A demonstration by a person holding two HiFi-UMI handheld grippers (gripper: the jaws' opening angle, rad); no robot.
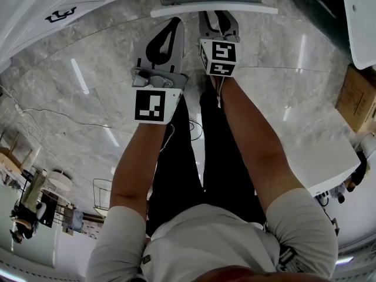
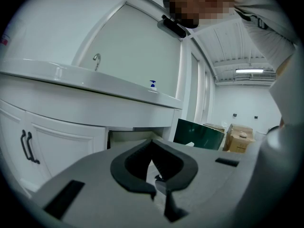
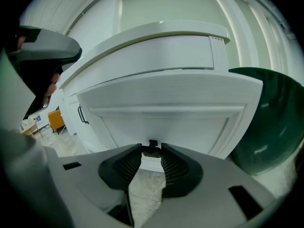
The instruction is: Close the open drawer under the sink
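Note:
The white drawer front point(image 1: 212, 10) stands pulled out under the sink, and it fills the right gripper view point(image 3: 166, 113). A small dark handle point(image 3: 152, 145) sits low on its middle. My right gripper point(image 3: 152, 152) reaches it, and the ribbed pads close on both sides of that handle. From the head view the right gripper point(image 1: 218, 16) touches the drawer front from below. My left gripper point(image 1: 172, 22) hangs just left of it, short of the drawer, jaws shut and holding nothing. In its own view the left gripper point(image 2: 156, 184) points toward the drawer opening point(image 2: 128, 137) under the sink counter point(image 2: 95, 87).
A dark green bin point(image 3: 268, 122) stands right of the drawer. Cardboard boxes point(image 2: 240, 137) lie beyond it. White cabinet doors with dark handles point(image 2: 26, 146) run to the left. A faucet point(image 2: 97, 61) and a soap bottle point(image 2: 152, 84) stand on the counter. The person's legs point(image 1: 194, 151) are below the grippers.

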